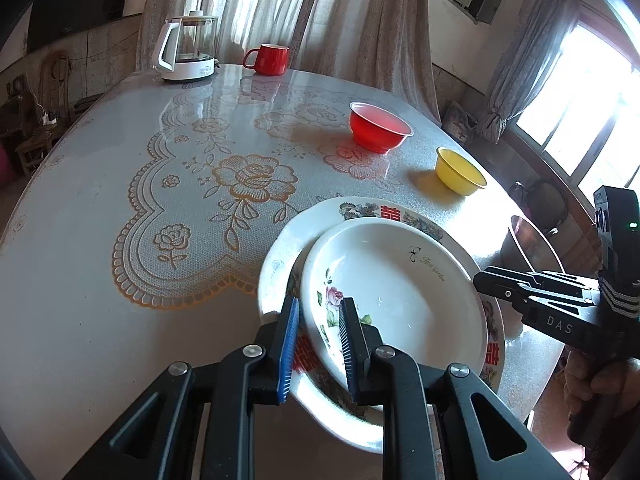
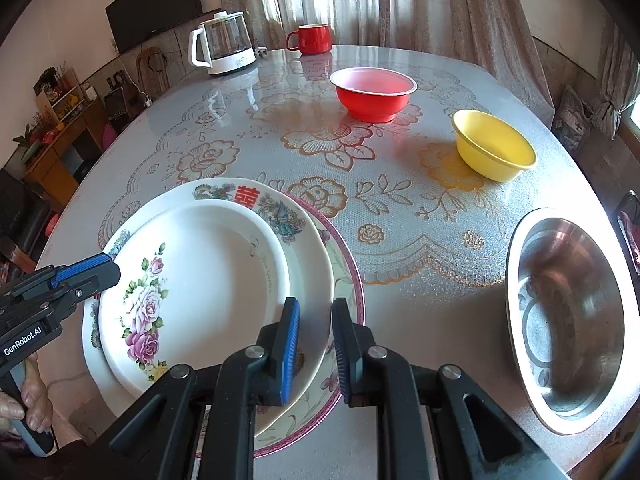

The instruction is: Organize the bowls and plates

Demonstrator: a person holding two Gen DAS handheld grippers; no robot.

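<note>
A white rose-print plate (image 1: 396,292) (image 2: 192,280) lies on top of a larger plate with red characters (image 1: 376,210) (image 2: 240,196), which rests on a pink-rimmed plate (image 2: 348,268). My left gripper (image 1: 319,312) straddles the rose plate's near rim, jaws a little apart. It shows at the left of the right wrist view (image 2: 108,268). My right gripper (image 2: 314,320) is open over the stack's right rims; in the left wrist view (image 1: 480,278) it is at the plate's right edge. A red bowl (image 1: 378,126) (image 2: 374,94) and a yellow bowl (image 1: 460,170) (image 2: 494,150) stand further back.
A steel basin (image 2: 568,320) (image 1: 520,240) sits at the table's right edge. A glass kettle (image 1: 188,48) (image 2: 224,46) and a red mug (image 1: 270,58) (image 2: 312,38) stand at the far side. The lace-patterned tablecloth (image 1: 160,200) covers the round table.
</note>
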